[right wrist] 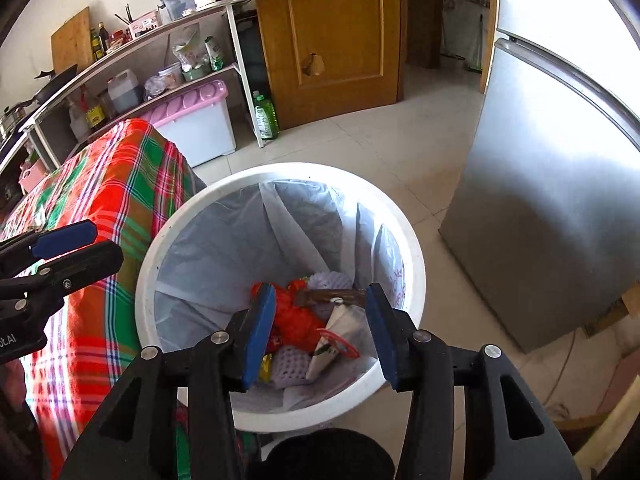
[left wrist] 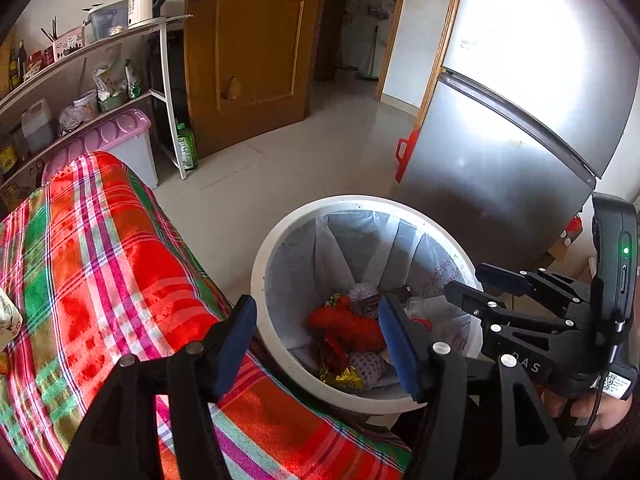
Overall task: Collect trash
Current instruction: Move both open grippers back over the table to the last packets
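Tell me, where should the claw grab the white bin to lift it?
Probably the white bin by its rim, from straight above: one finger inside, one outside. The rim is wide, round and open, and the walls are too broad for the open right gripper.

I hold my left black two-finger gripper with blue pads (left wrist: pixel 318 344) spread wide and empty, above the near-left rim of the white round plastic bin (left wrist: pixel 264 264). My right black two-finger gripper with blue pads (right wrist: pixel 320 330) hangs directly over the bin's mouth, its jaws likewise parted with nothing between them. The two grippers sit side by side, near each other but not touching.
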Demonstrator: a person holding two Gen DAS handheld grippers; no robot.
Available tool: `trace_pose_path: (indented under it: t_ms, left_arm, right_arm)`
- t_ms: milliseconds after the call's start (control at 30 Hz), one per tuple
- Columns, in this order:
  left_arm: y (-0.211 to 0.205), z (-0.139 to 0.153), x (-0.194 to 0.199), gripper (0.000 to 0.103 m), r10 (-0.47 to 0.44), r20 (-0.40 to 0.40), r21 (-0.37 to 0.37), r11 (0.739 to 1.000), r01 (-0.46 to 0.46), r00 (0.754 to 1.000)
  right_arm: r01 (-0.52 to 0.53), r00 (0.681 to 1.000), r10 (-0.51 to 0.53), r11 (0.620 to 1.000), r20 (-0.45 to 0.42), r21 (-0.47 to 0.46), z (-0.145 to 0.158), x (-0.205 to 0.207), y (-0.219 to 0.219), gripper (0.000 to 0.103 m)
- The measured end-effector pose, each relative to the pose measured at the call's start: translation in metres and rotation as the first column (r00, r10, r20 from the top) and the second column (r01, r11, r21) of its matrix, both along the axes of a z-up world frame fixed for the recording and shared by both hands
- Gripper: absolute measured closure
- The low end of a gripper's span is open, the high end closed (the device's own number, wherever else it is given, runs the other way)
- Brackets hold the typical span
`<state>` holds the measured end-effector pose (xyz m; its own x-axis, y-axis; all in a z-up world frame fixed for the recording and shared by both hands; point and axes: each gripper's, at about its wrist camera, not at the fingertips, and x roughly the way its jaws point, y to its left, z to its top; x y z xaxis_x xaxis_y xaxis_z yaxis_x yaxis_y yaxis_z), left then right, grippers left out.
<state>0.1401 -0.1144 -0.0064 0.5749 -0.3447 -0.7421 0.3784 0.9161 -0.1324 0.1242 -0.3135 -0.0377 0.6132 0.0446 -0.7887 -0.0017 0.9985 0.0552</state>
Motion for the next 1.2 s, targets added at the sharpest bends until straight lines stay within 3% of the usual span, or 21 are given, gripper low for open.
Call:
trace_pose_path:
  t_ms: [467, 733, 967, 1200]
  left_arm:
    - [0.051, 0.027, -0.024, 0.033, 0.111, 0.088, -0.018, 0.994, -0.110, 0.990]
    - [0.092, 0.038, -0.038, 0.031, 0.199, 0.127, -0.009, 0.980, -0.200, 0.972]
    - [0.144, 0.038, -0.049, 0.028, 0.307, 0.132, -0.017, 0.951, -0.308, 0.942]
    - [0.211, 0.028, -0.057, 0.026, 0.454, 0.102, -0.028, 0.891, -0.453, 0.885]
  right_arm:
    - [-0.060, 0.995, 0.060, 0.998, 0.085, 0.006, 0.030, -0.008, 0.038, 0.056]
    - [-0.118, 0.985, 0.117, 0.993, 0.127, 0.004, 0.042, -0.010, 0.071, 0.055]
    - [-0.186, 0.972, 0.182, 0.982, 0.146, 0.013, 0.047, -0.009, 0.106, 0.055]
    - [-0.253, 0.958, 0.244, 0.966, 0.154, 0.044, 0.050, -0.001, 0.142, 0.055]
